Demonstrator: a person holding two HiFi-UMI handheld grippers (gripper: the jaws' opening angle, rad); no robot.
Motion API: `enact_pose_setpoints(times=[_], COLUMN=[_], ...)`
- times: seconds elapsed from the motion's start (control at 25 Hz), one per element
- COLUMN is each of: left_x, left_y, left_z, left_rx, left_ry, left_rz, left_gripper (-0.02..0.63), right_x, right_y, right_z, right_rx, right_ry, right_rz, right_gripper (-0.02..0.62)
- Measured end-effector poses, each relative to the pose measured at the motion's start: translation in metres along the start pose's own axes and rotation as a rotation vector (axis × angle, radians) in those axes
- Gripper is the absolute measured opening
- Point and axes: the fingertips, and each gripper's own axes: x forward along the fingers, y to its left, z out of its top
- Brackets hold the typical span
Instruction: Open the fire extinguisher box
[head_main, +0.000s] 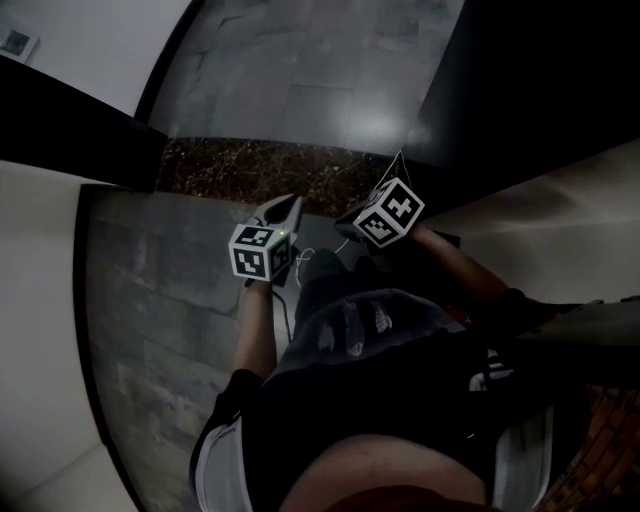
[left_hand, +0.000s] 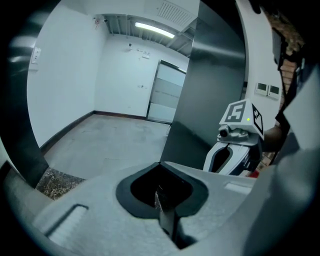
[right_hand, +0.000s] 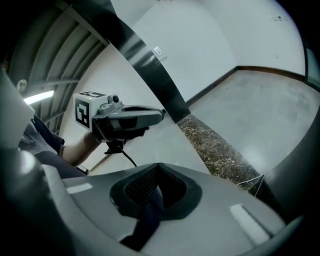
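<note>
No fire extinguisher box shows in any view. Both grippers are held side by side in front of the person's body, above a grey floor. In the head view my left gripper (head_main: 287, 208) points away, its marker cube (head_main: 260, 250) behind it. My right gripper (head_main: 347, 220) is close to its right, with its own cube (head_main: 390, 212). In the left gripper view the jaws of my left gripper (left_hand: 161, 197) meet with nothing between them. The jaws of my right gripper (right_hand: 151, 194) are likewise together and empty. Each gripper view shows the other gripper alongside.
A dark speckled stone strip (head_main: 270, 165) crosses the floor just ahead. A tall dark panel (left_hand: 210, 100) stands at the right, white walls at the left, and a pale door (left_hand: 167, 92) closes the far end of a bare room. A black wall band (right_hand: 145, 65) runs diagonally.
</note>
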Motion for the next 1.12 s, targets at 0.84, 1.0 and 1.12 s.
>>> enact_pose_setpoints(times=[0.84, 1.0, 1.12], left_x=[0.061, 0.075, 0.082], left_y=[0.101, 0.149, 0.171], left_z=[0.09, 0.103, 0.118], left_rx=[0.089, 0.089, 0.071], left_ry=[0.014, 0.035, 0.031], left_rz=[-0.181, -0.193, -0.213], left_gripper=[0.0, 0.0, 0.0], right_x=[0.057, 0.069, 0.081], right_y=[-0.049, -0.06, -0.074], right_z=[0.128, 0.171, 0.193], right_rx=[0.059, 0.112, 0.155], right_ry=[-0.026, -0.041, -0.016], right_rz=[0.067, 0.087, 0.097], right_gripper=[0.002, 0.002, 0.002])
